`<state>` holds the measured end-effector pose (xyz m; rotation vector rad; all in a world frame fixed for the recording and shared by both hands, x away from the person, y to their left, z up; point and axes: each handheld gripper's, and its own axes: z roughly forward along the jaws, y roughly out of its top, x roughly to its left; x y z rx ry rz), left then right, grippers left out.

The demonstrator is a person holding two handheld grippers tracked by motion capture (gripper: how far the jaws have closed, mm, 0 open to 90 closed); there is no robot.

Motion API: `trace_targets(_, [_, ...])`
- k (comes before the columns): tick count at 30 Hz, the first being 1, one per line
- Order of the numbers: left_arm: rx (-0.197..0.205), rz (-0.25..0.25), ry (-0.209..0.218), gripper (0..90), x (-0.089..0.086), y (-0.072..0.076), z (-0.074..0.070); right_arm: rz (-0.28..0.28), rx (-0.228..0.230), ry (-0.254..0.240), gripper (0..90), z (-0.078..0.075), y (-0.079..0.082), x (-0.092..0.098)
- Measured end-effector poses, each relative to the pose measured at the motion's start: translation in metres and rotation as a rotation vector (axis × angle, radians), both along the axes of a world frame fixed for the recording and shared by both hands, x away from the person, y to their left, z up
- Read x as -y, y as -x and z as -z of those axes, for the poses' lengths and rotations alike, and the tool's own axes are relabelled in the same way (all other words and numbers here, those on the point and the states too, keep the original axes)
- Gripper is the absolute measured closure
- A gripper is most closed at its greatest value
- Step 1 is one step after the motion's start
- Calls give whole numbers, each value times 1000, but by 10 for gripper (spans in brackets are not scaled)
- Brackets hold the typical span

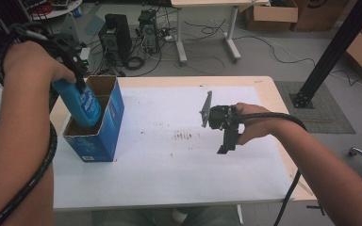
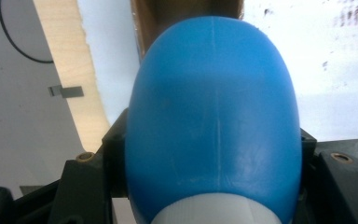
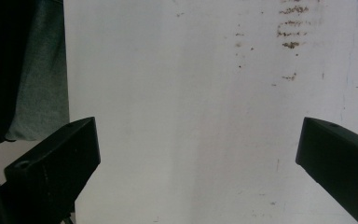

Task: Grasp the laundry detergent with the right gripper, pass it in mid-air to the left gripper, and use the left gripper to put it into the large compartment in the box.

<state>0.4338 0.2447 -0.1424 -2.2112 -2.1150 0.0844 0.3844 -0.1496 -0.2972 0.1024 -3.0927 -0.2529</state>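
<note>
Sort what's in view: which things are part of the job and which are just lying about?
In the job:
- blue bottle, gripped by the left gripper, lower end inside the box
- blue cardboard box, open at the top
- right gripper, jaws apart, nothing between them

Lying about:
- brown stains on the white sheet
- computer towers on the floor
- cardboard cartons behind the table

**Our two black grippers and their cables**

We see our left gripper as a black frame with brass-coloured screw heads beside its jaws; a ribbed black cable loops from it along the bare forearm; our right gripper is black too, with blocky square-ended jaws, a grey three-cornered plate on top and a smooth black cable trailing off; both our forearms are sleeveless.
</note>
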Motion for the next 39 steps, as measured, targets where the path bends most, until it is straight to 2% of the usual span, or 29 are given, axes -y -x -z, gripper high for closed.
trace_targets(6, [-4,-9,-36,392,1,-5,25,6,-6,3,0,1,0,0])
trace_targets(15, [-18,-4,-17,392,-1,-8,62,6,-17,13,0,3,-1,-1])
trace_targets(20, [-15,-2,-33,392,4,-8,81,1,-21,13,0,4,-1,-3])
trace_targets(26, [-21,2,-25,392,3,-9,98,-1,-23,14,0,5,0,-6])
trace_targets(35, [-53,-4,-13,392,0,-10,125,-6,-31,15,0,8,1,-8])
trace_targets(39, [-55,-1,-26,392,-3,-11,132,-7,-33,16,0,8,0,-9])
